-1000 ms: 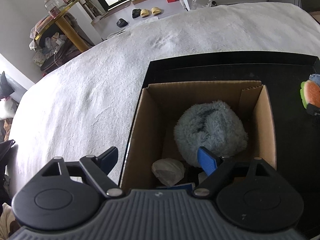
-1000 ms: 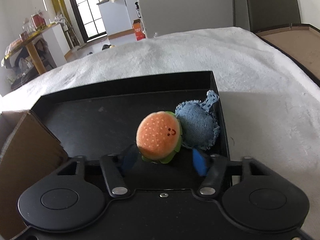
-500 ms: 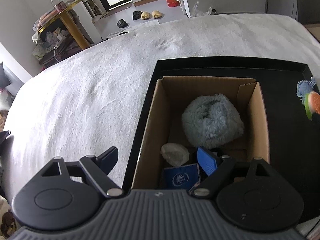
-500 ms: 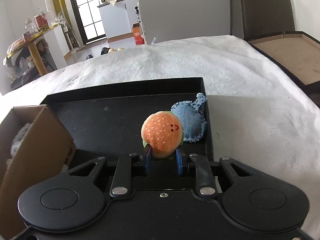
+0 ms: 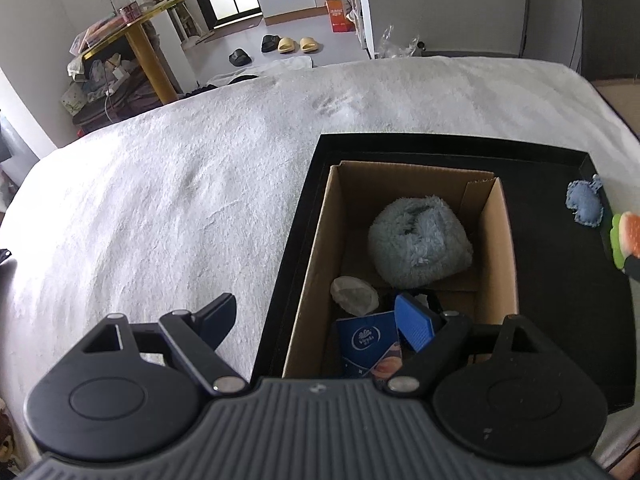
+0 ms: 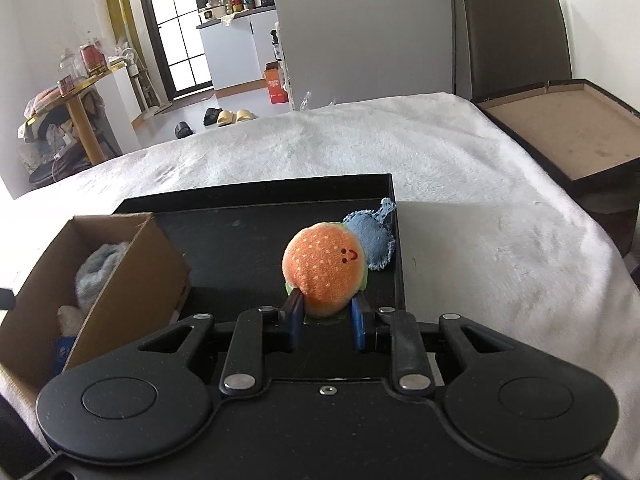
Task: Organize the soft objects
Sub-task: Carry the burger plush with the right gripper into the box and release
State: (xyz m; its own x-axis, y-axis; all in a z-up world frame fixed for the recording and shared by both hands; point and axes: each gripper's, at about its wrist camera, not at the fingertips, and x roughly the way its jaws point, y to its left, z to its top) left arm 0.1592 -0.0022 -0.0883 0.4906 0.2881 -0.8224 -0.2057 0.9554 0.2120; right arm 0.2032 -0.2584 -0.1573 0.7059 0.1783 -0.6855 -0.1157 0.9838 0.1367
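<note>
My right gripper [image 6: 326,314] is shut on an orange burger plush [image 6: 324,270] and holds it above the black tray [image 6: 240,236]. The same burger plush [image 5: 626,236] shows at the right edge of the left wrist view. A denim plush [image 6: 370,240] lies in the tray's far right corner, also seen as the denim plush [image 5: 584,206]. A cardboard box [image 5: 316,248] on the tray holds a fluffy pale-blue ball [image 5: 418,242], a whitish soft lump [image 5: 354,294] and a blue tissue pack [image 5: 368,342]. My left gripper [image 5: 316,318] is open over the box's near left wall, nothing between its fingers.
The tray rests on a white fluffy blanket [image 5: 180,200]. A brown-lined black box [image 6: 568,140] stands at the right beside the bed. Beyond the bed are a yellow table [image 5: 140,20] with jars, and slippers [image 5: 288,44] on the floor.
My right gripper closed on the burger plush and lifted it off the tray, away from the denim plush. My left gripper rose and drew back from the box, bringing the tissue pack into sight.
</note>
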